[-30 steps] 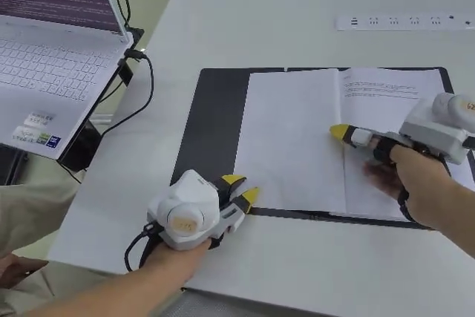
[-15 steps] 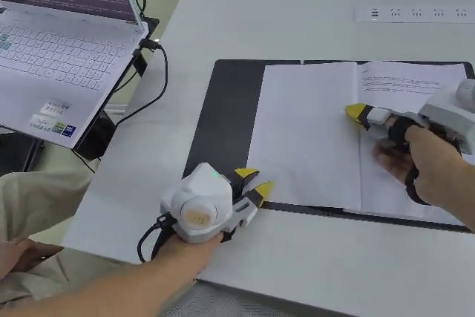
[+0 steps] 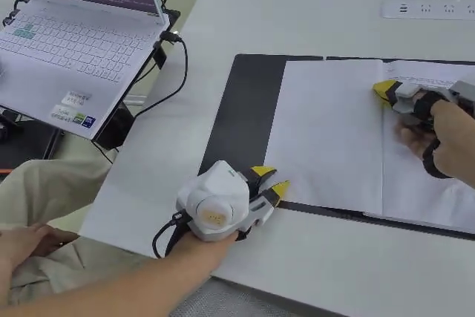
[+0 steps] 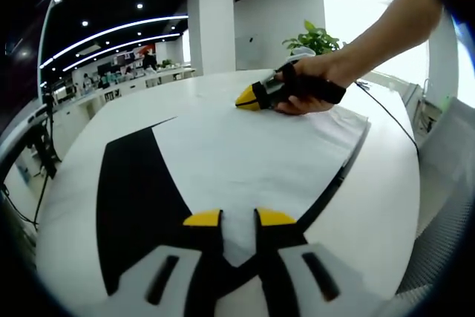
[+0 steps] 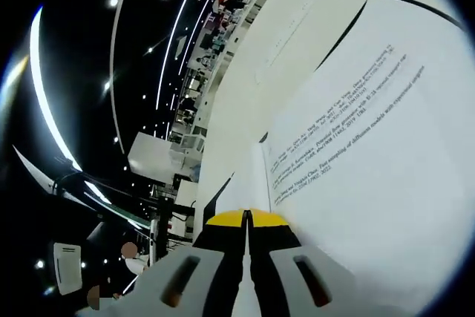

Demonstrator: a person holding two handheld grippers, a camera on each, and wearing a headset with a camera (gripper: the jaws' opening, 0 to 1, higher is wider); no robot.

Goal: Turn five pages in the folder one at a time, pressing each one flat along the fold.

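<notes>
Quick rundown of where this one's at. The folder [image 3: 237, 109] lies open on the white table [image 3: 297, 5], black cover showing at centre frame in the head view. A blank page [image 3: 326, 131] is laid over to its left side and the printed page [image 3: 415, 191] runs off the right edge.

The right gripper [image 3: 384, 88] is at the upper right, yellow tips squeezed together with nothing between them, and they sit right at the fold [image 3: 383, 176] near its top end. The right gripper view shows the same thing: the tips meet in 1 blunt point on the paper beside the printed lines. That makes sense to me, since a closed nose works like a fingertip for rubbing a crease down.

The left gripper [image 3: 272, 180] is parked at the bottom centre, just at the lower left corner of the blank page. Its jaws are a little apart and I can't see anything caught in them. I'd guess it's there to pin that corner so the sheet doesn't slide or spring back while the other side presses.

My read: this is the pressing step for 1 page, with most of the fold below the tips not yet run.

Laptop [image 3: 67, 42] sits upper left and a power strip [image 3: 430, 10] top right, both well out of the way.
</notes>
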